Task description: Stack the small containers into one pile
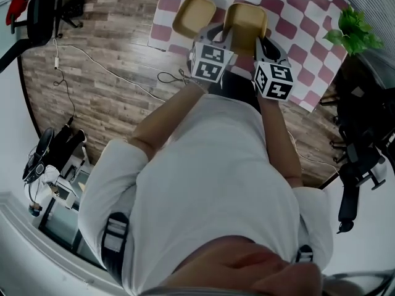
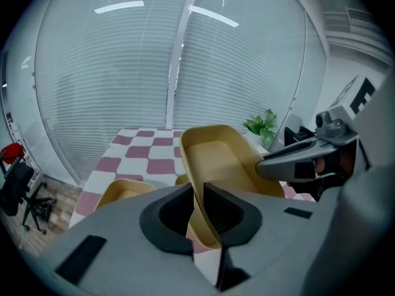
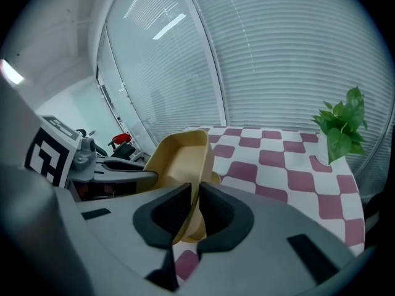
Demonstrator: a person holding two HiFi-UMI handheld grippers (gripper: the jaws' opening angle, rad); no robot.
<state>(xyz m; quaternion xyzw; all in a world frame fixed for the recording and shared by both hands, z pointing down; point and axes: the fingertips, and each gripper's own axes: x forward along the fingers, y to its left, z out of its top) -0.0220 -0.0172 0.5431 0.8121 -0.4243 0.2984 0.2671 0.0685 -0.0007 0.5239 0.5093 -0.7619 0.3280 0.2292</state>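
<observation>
A tan open tub [image 1: 245, 20], pointed lengthwise away above the checked cloth [image 1: 296, 23], is pinched tight on its walls by the left gripper [image 2: 199, 205] and right gripper [image 3: 194, 208].

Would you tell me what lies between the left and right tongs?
A yellow container, clamped by left tongs and right tongs; the head view shows it.

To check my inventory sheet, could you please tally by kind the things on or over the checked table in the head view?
container: 2
tool: 2
plant: 1
total: 5
</observation>
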